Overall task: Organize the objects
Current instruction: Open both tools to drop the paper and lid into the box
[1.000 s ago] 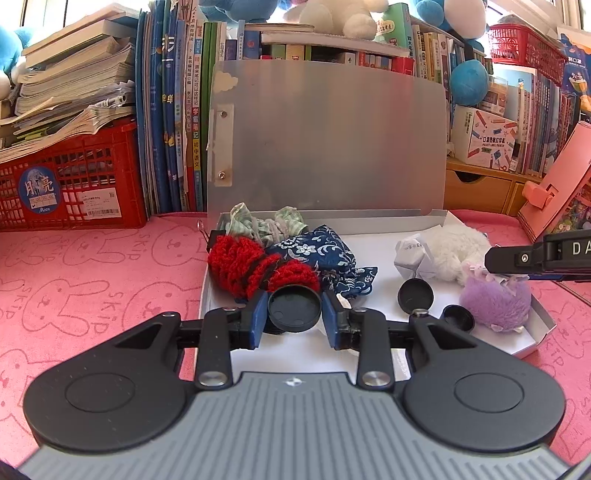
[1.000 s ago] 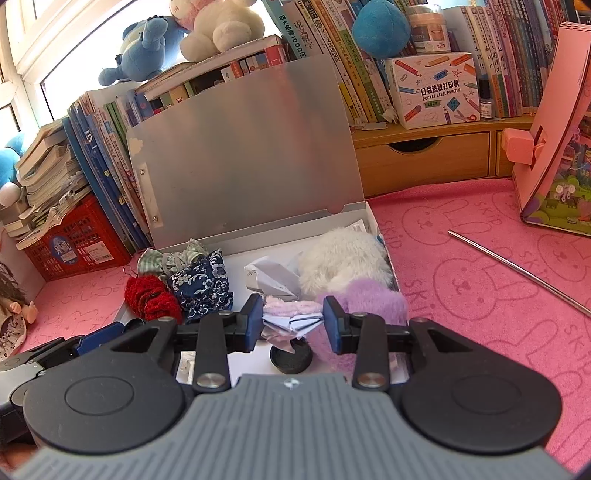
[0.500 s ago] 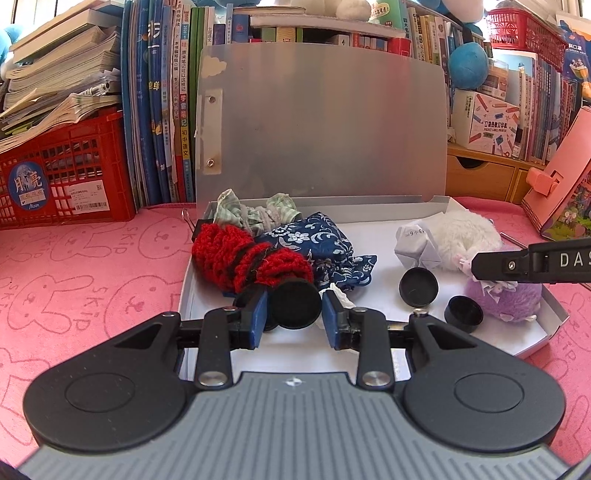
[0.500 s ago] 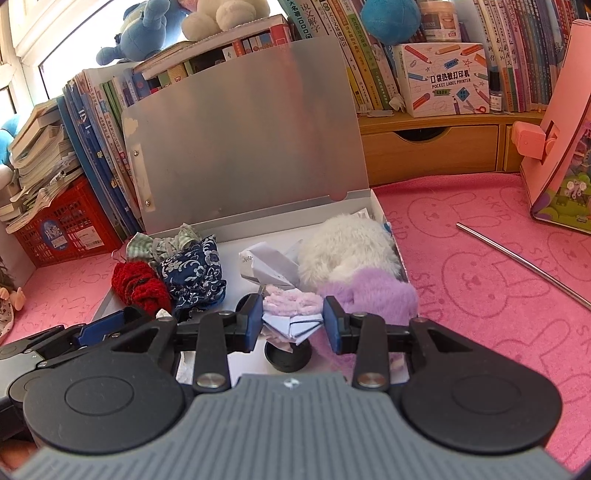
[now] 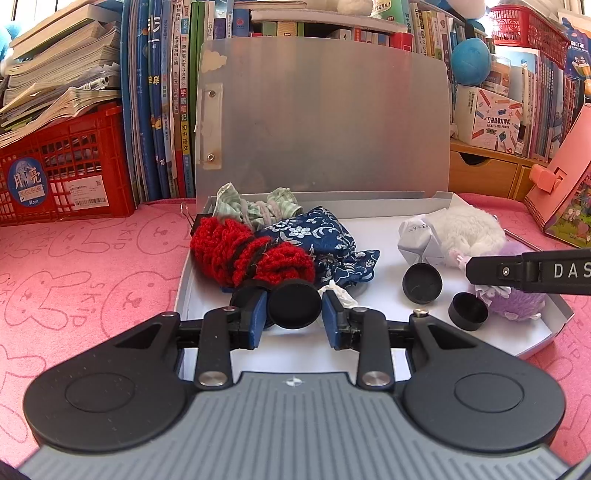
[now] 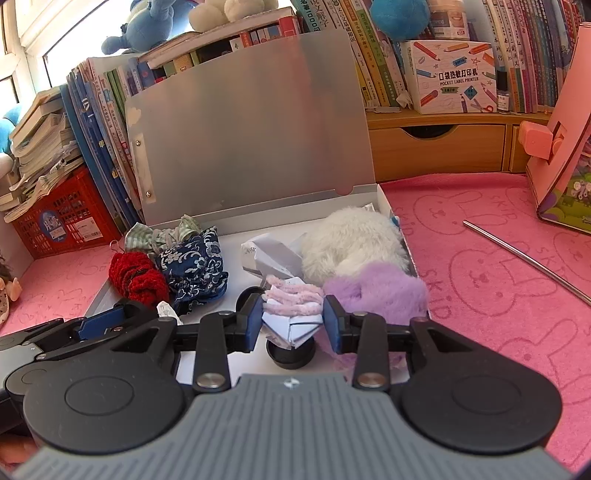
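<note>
While the left gripper (image 5: 294, 308) is pinching a round black cap (image 5: 294, 303) and the right gripper (image 6: 292, 318) is clamping a folded paper piece (image 6: 291, 325) topped with pink fuzz, both are hovering over the near end of the open white box (image 5: 546, 332). Beyond it, the pink bunny-print mat (image 6: 498, 280) is spreading toward crowded bookshelves (image 6: 443, 33), a red crate (image 5: 66, 173) and plush toys.

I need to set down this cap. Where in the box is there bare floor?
Bare floor lies mid-box, between the blue cloth and the folded paper, back to the lid. The left end, with the red yarn, and the right end, with the white fluff and two black caps, are crowded.
</note>
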